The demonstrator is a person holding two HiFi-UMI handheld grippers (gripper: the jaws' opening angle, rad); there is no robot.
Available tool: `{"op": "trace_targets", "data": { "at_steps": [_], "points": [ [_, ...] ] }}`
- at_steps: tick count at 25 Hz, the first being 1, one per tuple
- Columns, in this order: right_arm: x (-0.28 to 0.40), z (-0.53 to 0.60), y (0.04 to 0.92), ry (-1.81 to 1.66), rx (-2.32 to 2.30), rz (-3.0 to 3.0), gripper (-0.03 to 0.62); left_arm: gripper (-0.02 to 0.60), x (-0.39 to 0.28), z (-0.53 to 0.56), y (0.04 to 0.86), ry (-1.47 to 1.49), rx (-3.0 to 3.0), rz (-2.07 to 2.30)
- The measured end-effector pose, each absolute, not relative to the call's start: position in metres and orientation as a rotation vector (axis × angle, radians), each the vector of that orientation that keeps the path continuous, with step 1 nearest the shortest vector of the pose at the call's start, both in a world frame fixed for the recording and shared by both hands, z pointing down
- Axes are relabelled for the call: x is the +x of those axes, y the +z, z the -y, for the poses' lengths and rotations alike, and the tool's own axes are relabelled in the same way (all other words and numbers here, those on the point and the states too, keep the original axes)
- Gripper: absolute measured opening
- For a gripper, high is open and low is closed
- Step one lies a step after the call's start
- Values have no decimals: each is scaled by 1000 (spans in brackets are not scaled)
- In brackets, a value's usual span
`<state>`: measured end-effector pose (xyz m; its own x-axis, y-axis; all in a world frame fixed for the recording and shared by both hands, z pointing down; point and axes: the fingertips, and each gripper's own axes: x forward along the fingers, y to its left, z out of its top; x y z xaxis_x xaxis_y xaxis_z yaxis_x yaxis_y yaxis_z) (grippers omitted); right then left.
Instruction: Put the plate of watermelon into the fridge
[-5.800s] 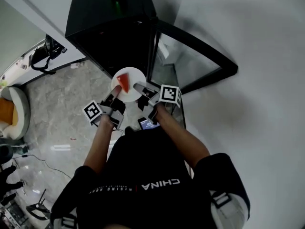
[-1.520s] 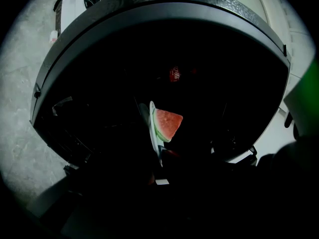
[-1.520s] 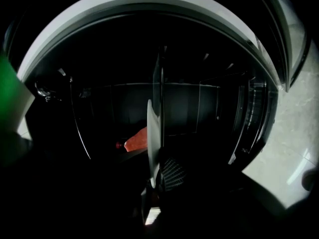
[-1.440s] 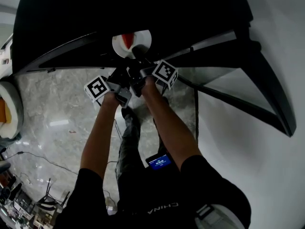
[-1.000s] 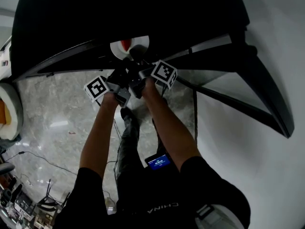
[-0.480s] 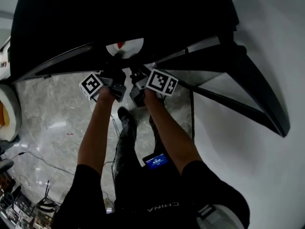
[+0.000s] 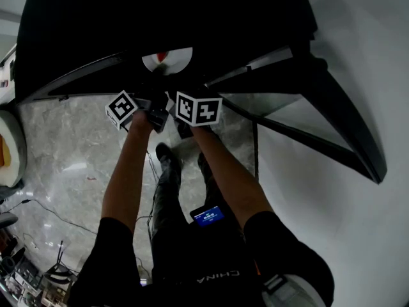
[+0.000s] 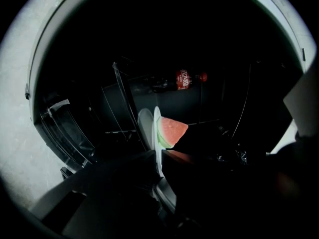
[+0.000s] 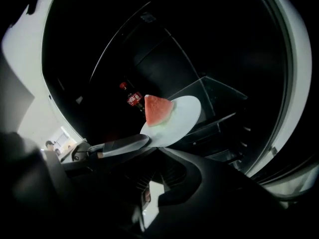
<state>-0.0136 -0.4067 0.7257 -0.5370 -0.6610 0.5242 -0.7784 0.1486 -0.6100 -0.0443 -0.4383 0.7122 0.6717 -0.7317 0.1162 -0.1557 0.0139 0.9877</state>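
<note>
White plate (image 8: 157, 133) noted inside the dark cavity of the black fridge (image 7: 160, 18), carrying one red watermelon wedge (image 8: 172, 131) with a pale green rind. My left gripper (image 8: 158, 166) is pinching the near rim of the plate, one jaw on each face; in the left gripper view the plate shows edge-on between the jaws. I cannot tell whether the plate rests on a shelf or hangs in the grip alone. My right gripper (image 9: 158, 152) sits just short of the plate's near edge, its jaws closing tight against each other with nothing between them; I cannot confirm contact with the plate. In the right gripper view the wedge lies on the side of the plate nearest the left gripper's grey finger (image 9: 124, 146). A cola bottle (image 8: 184, 78) with a red label lies deeper in the fridge, behind the plate and well apart from it. The glass fridge door (image 7: 307, 107) stands open on my right. In the head view both grippers are side by side at the fridge opening, above a grey marbled floor (image 7: 64, 158).
</note>
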Motion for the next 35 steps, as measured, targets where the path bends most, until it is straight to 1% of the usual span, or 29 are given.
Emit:
{"op": "trace_targets", "data": {
  "at_steps": [4,13,14,17,18,24,28,32,35],
  "points": [
    [-11,411,726,1274,1464,2258,17,40,-42,438,708,-514,1543,748],
    [-10,428,729,1261,1486,2244,17,46,-32,422,688,-445,1688,671],
    [-9,431,730,1262,1488,2240,17,46,-33,419,688,-412,1706,689],
    [-9,440,729,1272,1494,2230,17,46,-50,406,704,-164,1815,858],
    [-10,442,728,1269,1493,2229,17,46,-50,403,703,-138,1854,871],
    [-7,458,725,1264,1505,2187,17,28,-52,386,678,-139,2034,866],
    [-1,458,711,1257,1503,2169,17,28,-52,372,648,-141,2130,870],
    [4,437,685,1236,1475,2214,17,31,-48,350,630,-52,2219,893],
    [-8,424,671,1194,1386,2292,17,31,-51,343,623,-2,2282,895]
  ]
}}
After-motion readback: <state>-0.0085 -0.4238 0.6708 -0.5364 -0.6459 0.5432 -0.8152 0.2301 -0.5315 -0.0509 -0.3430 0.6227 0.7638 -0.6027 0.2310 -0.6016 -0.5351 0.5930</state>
